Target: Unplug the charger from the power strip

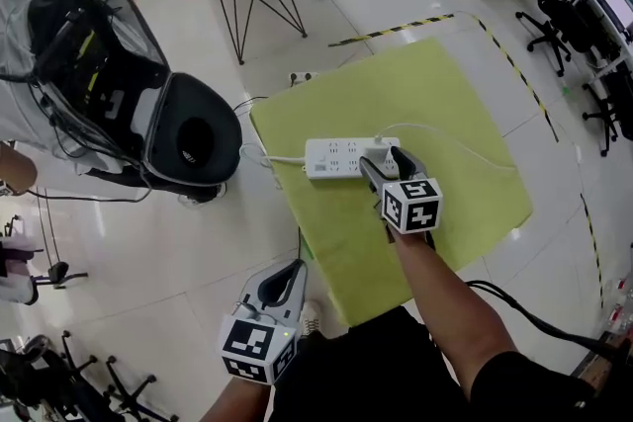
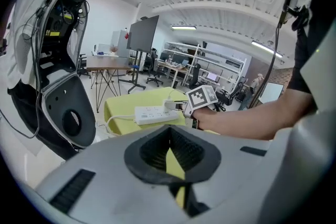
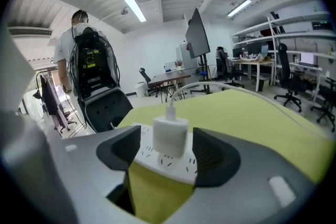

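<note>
right gripper (image 3: pixel 169 150) spread wide astride small charger (image 3: pixel 169 136) in power strip (image 1: pixel 334 157); light, rigid, best pinched by flat sides; left gripper (image 2: pixel 169 152) seemingly closed, empty.

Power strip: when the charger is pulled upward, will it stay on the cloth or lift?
The power strip looks like light plastic lying loose on the yellow cloth, so it may lift with the charger. Nothing holds it down: the left gripper hangs well away from it.

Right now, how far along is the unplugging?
Done: the right gripper sits at the charger, open jaws either side of it. In hand: nothing gripped yet. Remaining: close on it and pull it from the power strip, where it is plugged in.
</note>
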{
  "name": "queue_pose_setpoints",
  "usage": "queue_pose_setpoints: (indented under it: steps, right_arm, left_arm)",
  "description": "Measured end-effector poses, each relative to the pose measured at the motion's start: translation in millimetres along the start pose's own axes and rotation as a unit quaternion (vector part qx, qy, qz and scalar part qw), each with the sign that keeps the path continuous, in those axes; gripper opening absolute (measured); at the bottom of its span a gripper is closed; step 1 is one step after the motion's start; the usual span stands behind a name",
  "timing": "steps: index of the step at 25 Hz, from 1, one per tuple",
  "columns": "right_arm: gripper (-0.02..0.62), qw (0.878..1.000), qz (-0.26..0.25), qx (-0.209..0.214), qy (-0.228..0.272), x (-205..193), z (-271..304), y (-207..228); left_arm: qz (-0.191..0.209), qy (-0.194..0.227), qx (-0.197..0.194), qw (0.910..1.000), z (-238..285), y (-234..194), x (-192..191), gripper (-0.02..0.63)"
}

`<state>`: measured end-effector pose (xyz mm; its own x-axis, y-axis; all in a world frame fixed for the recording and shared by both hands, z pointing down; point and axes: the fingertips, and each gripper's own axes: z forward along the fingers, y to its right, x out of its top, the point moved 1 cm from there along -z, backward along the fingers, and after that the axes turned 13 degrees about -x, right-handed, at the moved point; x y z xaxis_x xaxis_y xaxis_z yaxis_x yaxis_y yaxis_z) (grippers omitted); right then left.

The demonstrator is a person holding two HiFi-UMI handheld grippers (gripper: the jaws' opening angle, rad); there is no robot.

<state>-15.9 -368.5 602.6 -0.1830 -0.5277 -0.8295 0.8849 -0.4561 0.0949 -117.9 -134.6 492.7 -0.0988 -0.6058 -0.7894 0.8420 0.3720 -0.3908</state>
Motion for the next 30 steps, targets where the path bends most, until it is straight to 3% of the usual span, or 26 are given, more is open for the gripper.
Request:
queue_pose_setpoints:
  steps: [10,15,30]
  right_arm:
    - [0.333,0.999,-0.032,-0.012,-0.01,9.8,36.4,1.0]
    - [0.287,0.999,-0.046,-0.01,-0.015,16.3,48.2,2.3]
    - [0.282,1.0,-0.022,0.003,-0.01,59.2,65.8,23.1]
  left_arm:
    - [-0.019,0.002,0.019,0.9996,0.1,-11.8,4.1,0.006]
    - [-0.023,0.0,0.022,0.9995,3.2,-18.6,8.1,0.006]
    - [-0.026,-0.008,0.02,0.9994,27.0,-36.6,40.6,0.006]
